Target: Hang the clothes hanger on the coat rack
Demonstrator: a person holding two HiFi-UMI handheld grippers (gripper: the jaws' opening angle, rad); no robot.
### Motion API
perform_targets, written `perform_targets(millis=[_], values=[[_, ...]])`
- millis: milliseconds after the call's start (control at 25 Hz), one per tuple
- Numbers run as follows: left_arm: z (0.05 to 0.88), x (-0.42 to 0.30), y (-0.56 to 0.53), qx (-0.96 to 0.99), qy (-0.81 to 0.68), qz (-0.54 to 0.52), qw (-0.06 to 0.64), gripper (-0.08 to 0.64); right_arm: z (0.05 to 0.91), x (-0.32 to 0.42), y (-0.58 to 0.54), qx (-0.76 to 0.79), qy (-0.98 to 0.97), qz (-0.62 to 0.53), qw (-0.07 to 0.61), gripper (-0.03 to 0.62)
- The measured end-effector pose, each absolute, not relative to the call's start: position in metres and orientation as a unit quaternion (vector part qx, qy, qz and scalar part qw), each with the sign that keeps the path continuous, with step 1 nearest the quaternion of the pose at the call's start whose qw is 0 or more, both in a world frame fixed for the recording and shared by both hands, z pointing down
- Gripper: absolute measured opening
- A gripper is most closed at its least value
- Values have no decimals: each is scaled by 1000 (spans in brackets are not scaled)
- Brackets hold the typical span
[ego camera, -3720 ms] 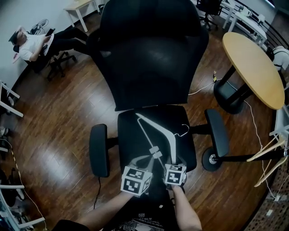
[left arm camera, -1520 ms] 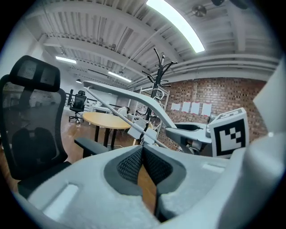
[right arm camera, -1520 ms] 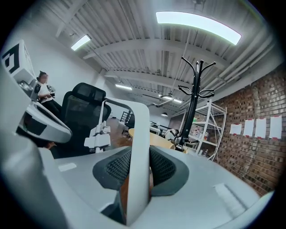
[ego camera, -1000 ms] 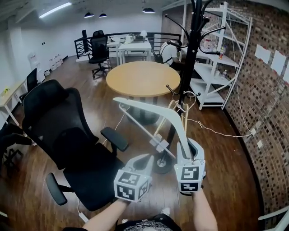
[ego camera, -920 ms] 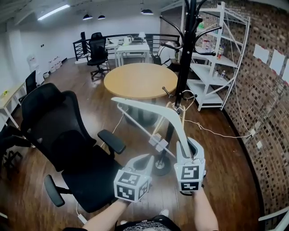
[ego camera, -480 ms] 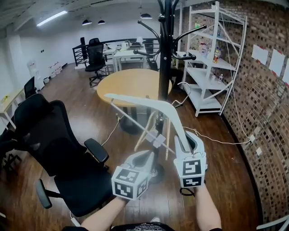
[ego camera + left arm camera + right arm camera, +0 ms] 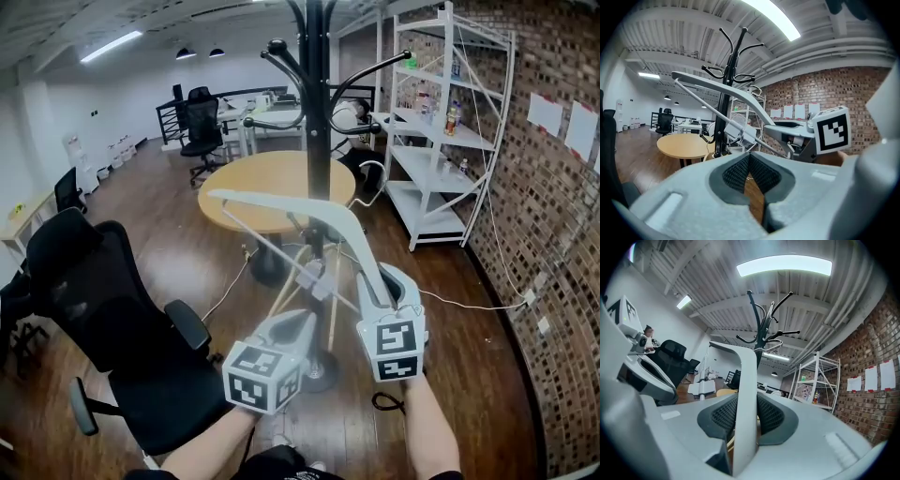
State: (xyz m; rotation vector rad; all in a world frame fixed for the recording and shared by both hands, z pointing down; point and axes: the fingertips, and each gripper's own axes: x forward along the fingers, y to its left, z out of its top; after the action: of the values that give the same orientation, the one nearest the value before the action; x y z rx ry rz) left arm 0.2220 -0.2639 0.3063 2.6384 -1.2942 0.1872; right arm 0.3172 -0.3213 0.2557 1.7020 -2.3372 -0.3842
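Observation:
A white clothes hanger [image 7: 281, 206] with a thin bar and a clip is held up in the air. My right gripper [image 7: 380, 286] is shut on its lower right end. In the right gripper view the hanger arm [image 7: 745, 380] stands pinched between the pads. My left gripper [image 7: 298, 323] is beside it, lower left, shut on nothing; its pads meet in the left gripper view, where the hanger [image 7: 717, 84] passes ahead of it. The black coat rack [image 7: 317, 141] stands straight behind the hanger, its curved hooks above it. It also appears beyond the jaws [image 7: 726, 93] [image 7: 761, 329].
A round wooden table [image 7: 262, 178] stands behind the rack. A black office chair [image 7: 94, 309] is at the lower left. White shelving [image 7: 441, 122] and a brick wall [image 7: 553, 234] line the right. Pale wooden hangers [image 7: 333, 300] hang low by the rack's pole.
Both grippers have carried the hanger up and toward the coat rack, which has shifted from the right of the view to straight behind the hanger. The right gripper's hold is unchanged.

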Motion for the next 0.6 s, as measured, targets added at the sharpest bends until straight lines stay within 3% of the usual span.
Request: perform_targets(millis=[600], values=[[299,243,-348,896,-433,56,84,5,223,325,-402,571,-798,-168,97,112]])
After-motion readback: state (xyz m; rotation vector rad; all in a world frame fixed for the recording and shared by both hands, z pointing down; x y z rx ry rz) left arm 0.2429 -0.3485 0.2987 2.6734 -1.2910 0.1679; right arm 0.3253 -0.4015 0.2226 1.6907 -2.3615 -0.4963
